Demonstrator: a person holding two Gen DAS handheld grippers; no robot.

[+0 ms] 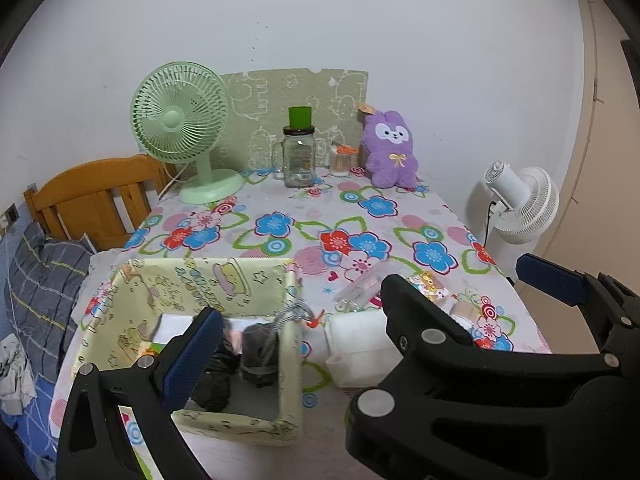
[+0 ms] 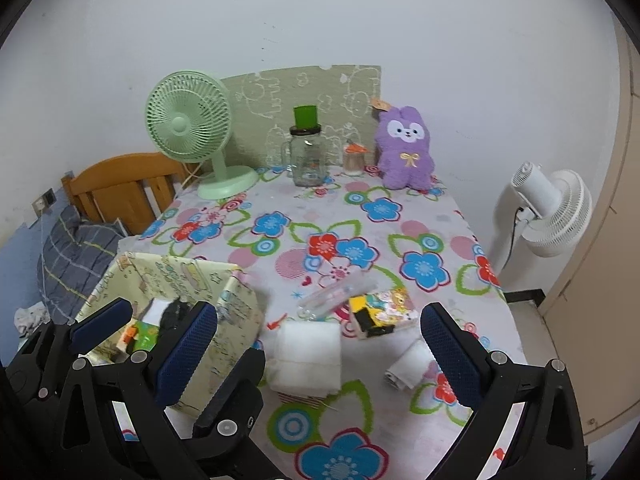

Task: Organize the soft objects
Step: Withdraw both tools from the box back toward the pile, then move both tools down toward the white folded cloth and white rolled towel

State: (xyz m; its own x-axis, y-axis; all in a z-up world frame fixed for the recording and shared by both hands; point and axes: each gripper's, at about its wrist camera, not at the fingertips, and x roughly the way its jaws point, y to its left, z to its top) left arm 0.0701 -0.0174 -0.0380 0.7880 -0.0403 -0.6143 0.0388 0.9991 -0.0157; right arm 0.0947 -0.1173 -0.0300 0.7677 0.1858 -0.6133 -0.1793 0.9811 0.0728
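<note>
Left hand-held gripper: jaws spread wide and empty, one blue-padded finger over the open fabric storage box, the other out over the desk's right side. Right hand-held gripper: jaws likewise spread and empty, straddling the folded white cloth, which lies flat on the desk just beside the box. A rolled white cloth lies near the right finger. Dark rolled socks already sit inside the box, beside white and green items. Behind the cloths lie a clear plastic case and a cartoon-printed packet. At the desk's far edge stand a green desk fan, a glass mug-jar and a purple plush toy.
</note>
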